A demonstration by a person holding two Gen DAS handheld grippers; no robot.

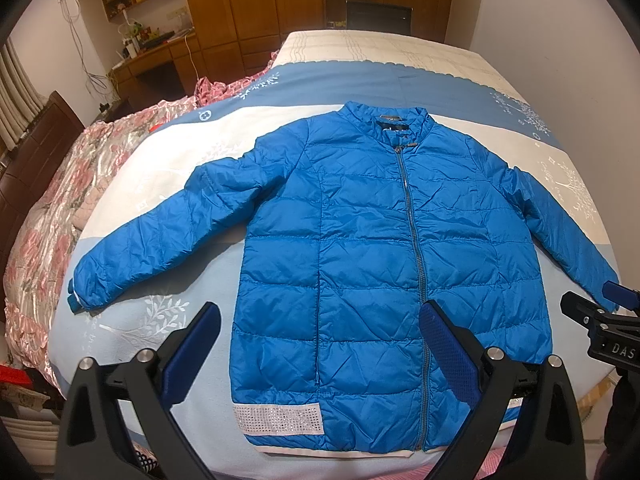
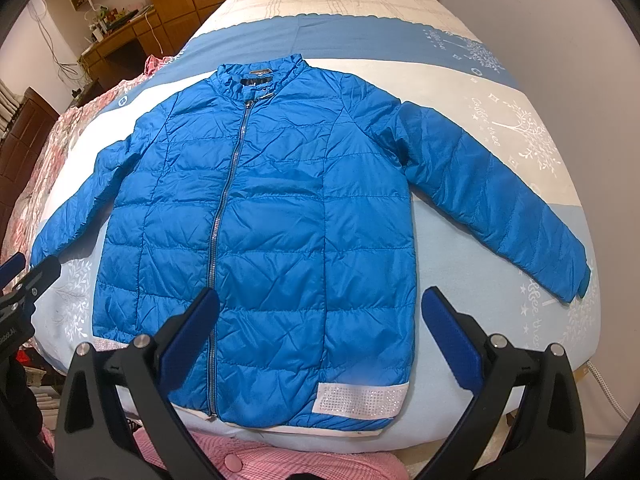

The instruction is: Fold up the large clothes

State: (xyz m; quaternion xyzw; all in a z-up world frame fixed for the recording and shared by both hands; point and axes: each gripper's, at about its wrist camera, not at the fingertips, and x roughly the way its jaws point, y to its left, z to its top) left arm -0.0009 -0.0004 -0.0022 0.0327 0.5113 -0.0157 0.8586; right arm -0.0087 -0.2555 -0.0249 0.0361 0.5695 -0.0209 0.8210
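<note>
Currently both grippers hang spread wide and empty above the near hem: the left gripper [image 1: 320, 344] over the jacket's [image 1: 384, 248] lower front, the right gripper [image 2: 320, 336] likewise. Zipped shut, the blue jacket lies flat on the bed [image 1: 160, 320], sleeves spread outward. Folding well probably means pinching each cuff [image 2: 576, 288] and drawing the sleeves across the chest first.

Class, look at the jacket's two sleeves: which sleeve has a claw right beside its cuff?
The right-hand sleeve in the left wrist view: the right claw sits at its cuff. The other sleeve has nothing near it.
</note>
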